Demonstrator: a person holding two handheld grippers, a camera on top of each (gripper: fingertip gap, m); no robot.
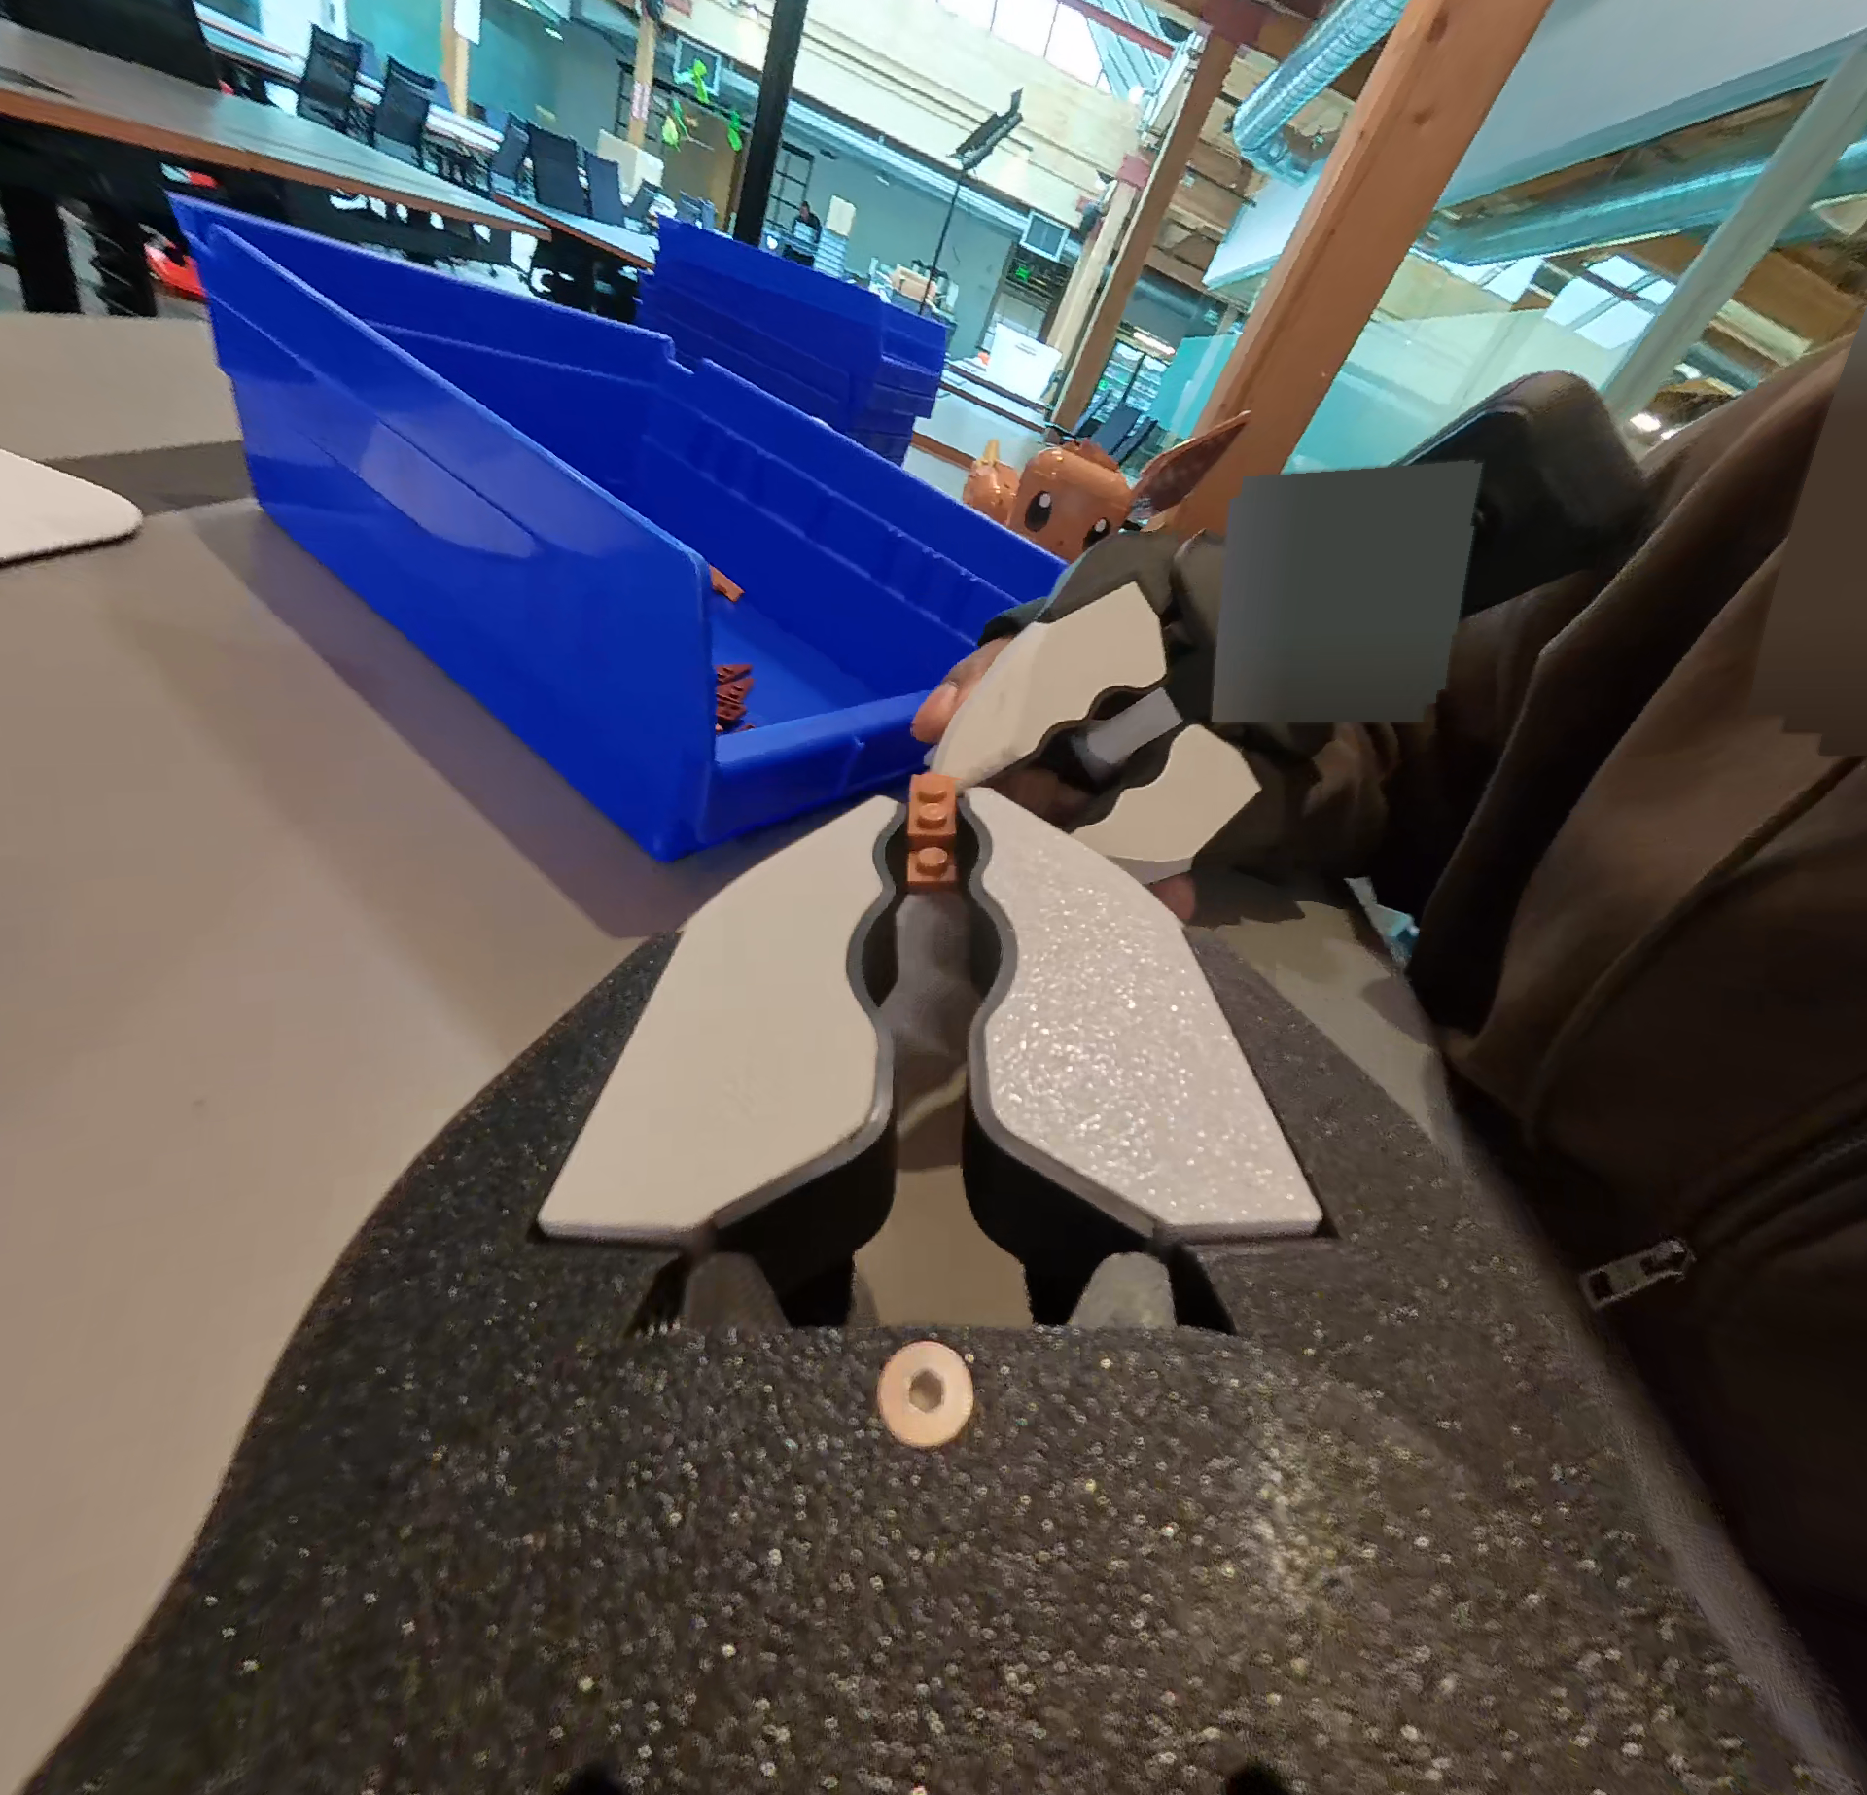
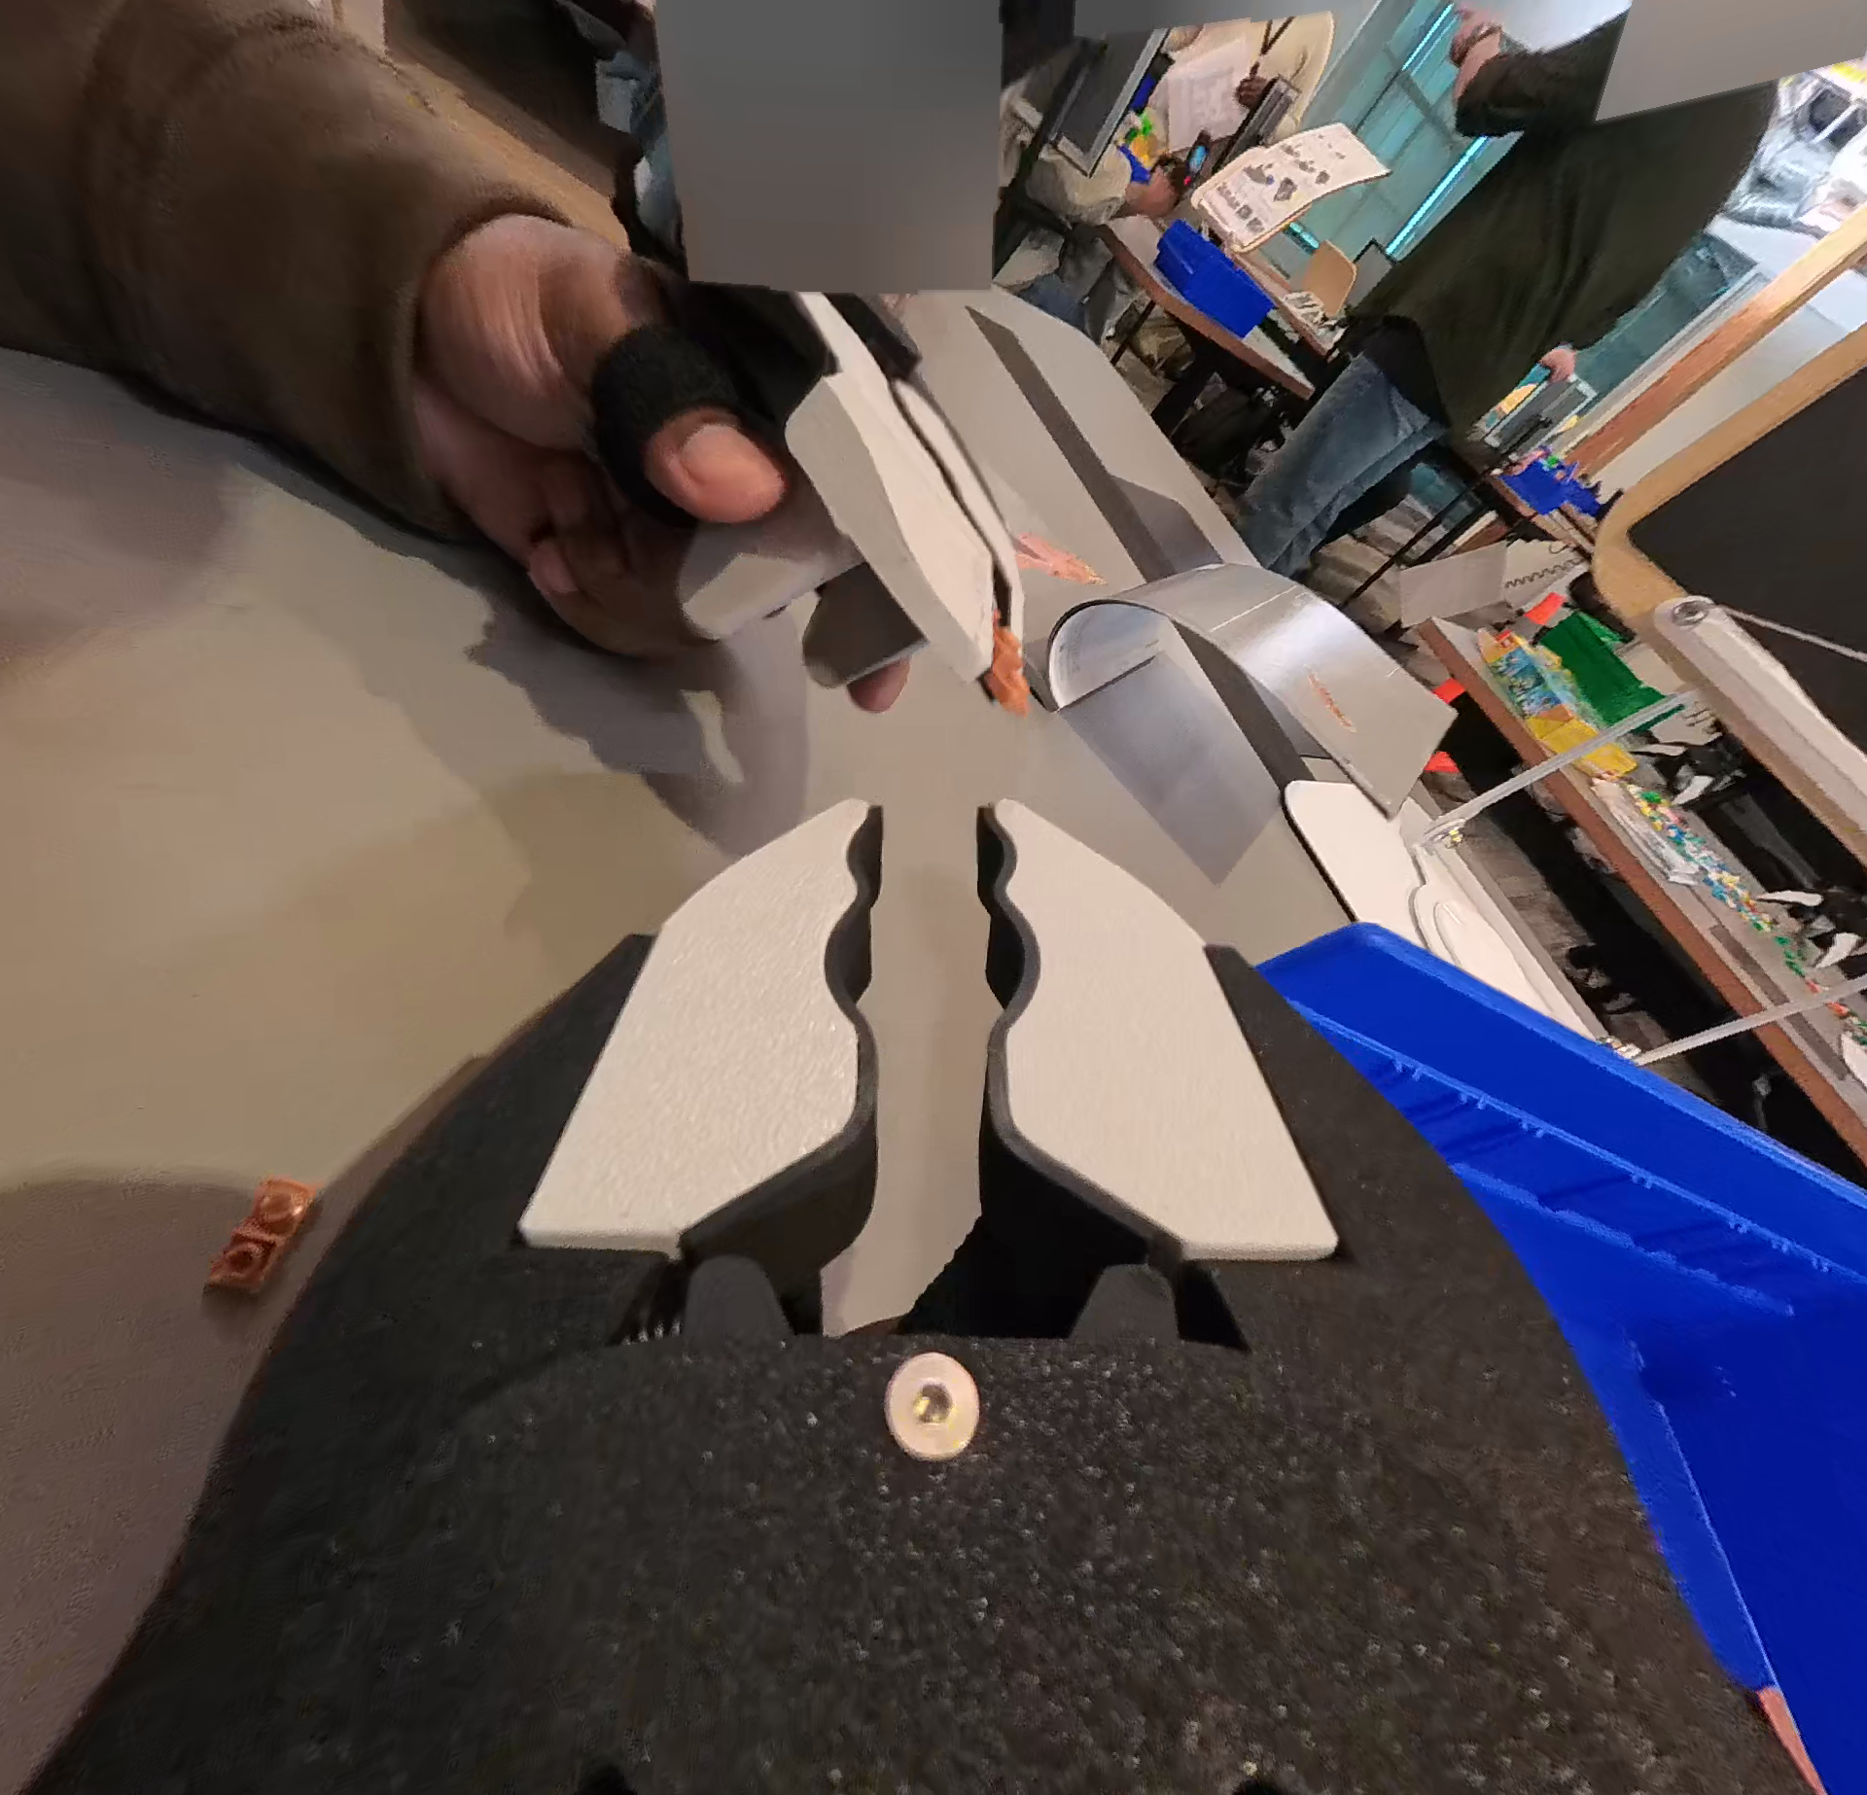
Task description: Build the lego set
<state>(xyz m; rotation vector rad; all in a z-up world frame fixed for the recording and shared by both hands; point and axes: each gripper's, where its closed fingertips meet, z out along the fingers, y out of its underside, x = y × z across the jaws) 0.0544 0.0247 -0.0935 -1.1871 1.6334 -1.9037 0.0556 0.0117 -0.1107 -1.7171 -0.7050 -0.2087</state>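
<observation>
A small brown studded brick piece [image 1: 931,835] — two studs in a row on its upper face, hard glossy plastic with square edges — sat clamped between the fingertips of the left gripper [image 1: 935,842], both pads pressed against its sides and its far end poking out past the tips, above the grey tabletop [image 1: 253,938]. The right gripper [image 2: 929,817] stood parted with only bare table showing between its fingers, nothing in its grasp; in the left wrist view one of its pale fingertips [image 1: 955,767] lay right at the far end of the held piece, though whether it touched could not be told. As far as the pictures showed, one piece was held and another like it, a brown studded piece [image 2: 261,1233], lay loose on the table near the right gripper's body. More reddish-brown flat pieces [image 1: 732,698] lay in the open front of a blue plastic bin [image 1: 485,554], a smooth, shiny, rigid tray with a low lip. The gripper fingers were matt pale grey with wavy black inner edges, set in rough, speckled black housings. Behind the bin stood a brown block-built figure [image 1: 1071,499] with big dark eyes, and a curved grey metal stand [image 2: 1212,655] rose from the table.
</observation>
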